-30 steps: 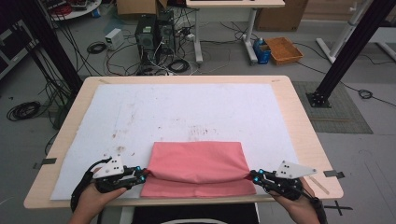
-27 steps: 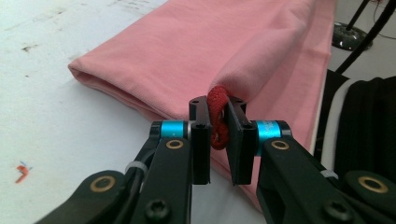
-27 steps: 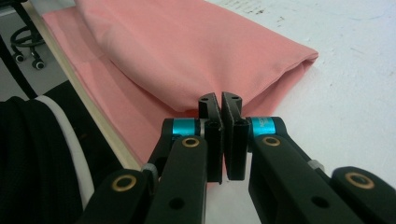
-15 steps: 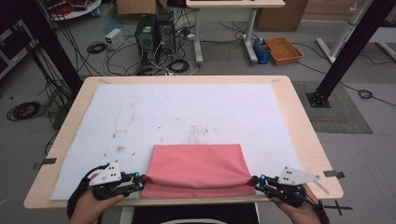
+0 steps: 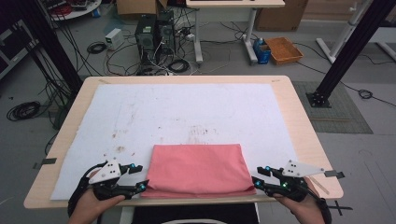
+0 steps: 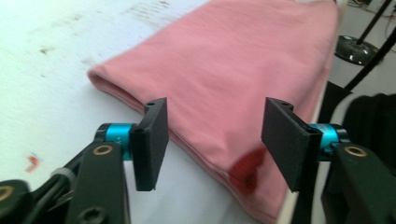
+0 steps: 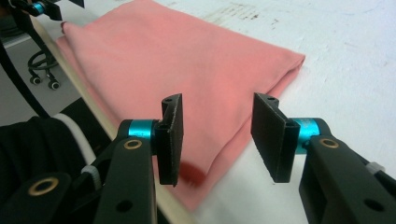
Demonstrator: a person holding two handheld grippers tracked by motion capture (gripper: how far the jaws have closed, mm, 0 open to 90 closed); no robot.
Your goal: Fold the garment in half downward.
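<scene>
Your left gripper (image 5: 144,185) sits at the near left corner of the folded pink cloth (image 5: 198,169); its jaws have just been opening and now stand wide, with the cloth's edge lying between them in the left gripper view but neither pad pressing on it. Your right gripper (image 5: 256,183) sits at the near right corner, its jaws likewise just opened to a moderate gap, pads clear of the fabric. The cloth lies flat on the white mat (image 5: 187,112) at the table's (image 5: 299,126) near edge.
</scene>
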